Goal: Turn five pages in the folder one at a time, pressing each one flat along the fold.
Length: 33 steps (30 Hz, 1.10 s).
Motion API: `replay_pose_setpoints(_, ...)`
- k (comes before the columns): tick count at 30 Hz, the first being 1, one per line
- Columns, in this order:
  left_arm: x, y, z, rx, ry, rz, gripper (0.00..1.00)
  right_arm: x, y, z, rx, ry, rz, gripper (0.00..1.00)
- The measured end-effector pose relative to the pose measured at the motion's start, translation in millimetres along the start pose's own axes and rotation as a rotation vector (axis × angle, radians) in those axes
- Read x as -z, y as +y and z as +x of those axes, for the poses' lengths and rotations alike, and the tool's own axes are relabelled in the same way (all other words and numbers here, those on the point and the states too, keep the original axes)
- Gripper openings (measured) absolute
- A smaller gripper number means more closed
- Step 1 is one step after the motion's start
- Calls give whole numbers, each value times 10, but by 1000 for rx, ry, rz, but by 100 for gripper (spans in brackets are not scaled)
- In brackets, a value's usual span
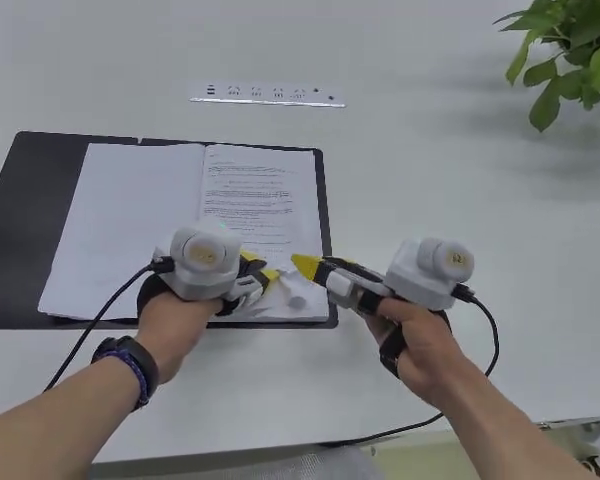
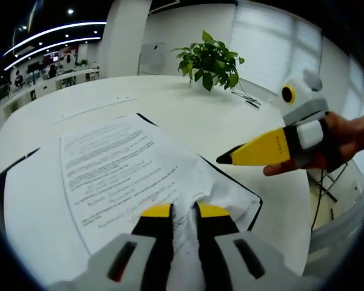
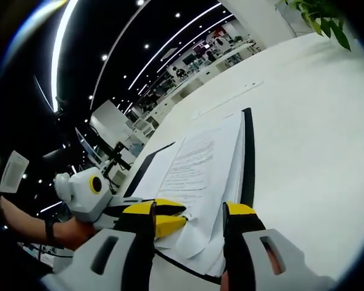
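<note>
Furthest to the left of the left gripper (image 1: 265, 275) we see the black folder (image 1: 30, 190) lying open on the white tabletop (image 1: 460, 170). Its bare cover shows beyond a blank sheet (image 1: 125, 220) that lies flat just left of the fold. On the wrist behind that gripper we see a dark watch (image 1: 130, 355). The left gripper itself sits at the folder's near edge. In its own view its jaws stand close together with the lower part of the printed page (image 2: 109, 163) running between them, so we read it as clenched on that page. The paper is puckered and a little raised just ahead of its tips, while the rest of the page lies flat further ahead. Well ahead of both grippers, past the folder's far edge, a white power strip (image 1: 268, 95) lies on the tabletop. Just to the right of the left gripper, the right gripper (image 1: 305, 263) points its yellow tips at the page's near right corner, close to the left gripper's tips but apart from them. In the right gripper view its jaws stand well spread, released, with the page's corner just ahead of them. Far ahead and to the right of the right gripper we see a leafy green plant (image 1: 570, 55).
</note>
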State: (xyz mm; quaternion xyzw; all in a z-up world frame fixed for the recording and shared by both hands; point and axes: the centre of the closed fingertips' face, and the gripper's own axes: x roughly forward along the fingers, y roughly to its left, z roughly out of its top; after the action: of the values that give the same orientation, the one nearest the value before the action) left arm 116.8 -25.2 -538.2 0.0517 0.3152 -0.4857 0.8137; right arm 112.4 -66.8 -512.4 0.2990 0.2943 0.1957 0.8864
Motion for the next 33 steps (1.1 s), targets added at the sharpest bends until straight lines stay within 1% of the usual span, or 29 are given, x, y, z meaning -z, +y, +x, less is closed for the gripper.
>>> replay_pose_setpoints(6,7,25,19,3,1,5,12,-4,-47,61,2,-4,34,42)
replay_pose_setpoints(10,6,16,16,5,2,8,12,17,-80,105,1,0,59,42)
replay_pose_setpoints(12,14,23,27,8,5,13,13,22,-79,108,-1,0,73,42)
replay_pose_setpoints(15,21,12,28,23,10,16,16,1,-83,108,-13,-19,117,42)
replay_pose_setpoints(19,34,18,16,26,27,23,20,-19,-98,83,-10,-32,130,41)
replay_pose_setpoints(22,48,26,-26,19,35,18,23,-22,-110,43,-8,-45,150,40)
replay_pose_setpoints(24,60,14,-69,21,40,5,28,-13,-102,32,-14,-49,160,39)
replay_pose_setpoints(27,73,-8,-148,11,42,0,32,24,-72,14,-19,-47,166,38)
replay_pose_setpoints(30,82,-28,-218,4,37,-3,35,62,-40,-24,-26,-47,172,35)
replay_pose_setpoints(32,94,-37,-260,-4,41,-1,39,76,-24,-44,-31,-55,178,32)
replay_pose_setpoints(33,111,-27,-290,-17,48,-5,41,80,-20,-51,-31,-60,182,30)
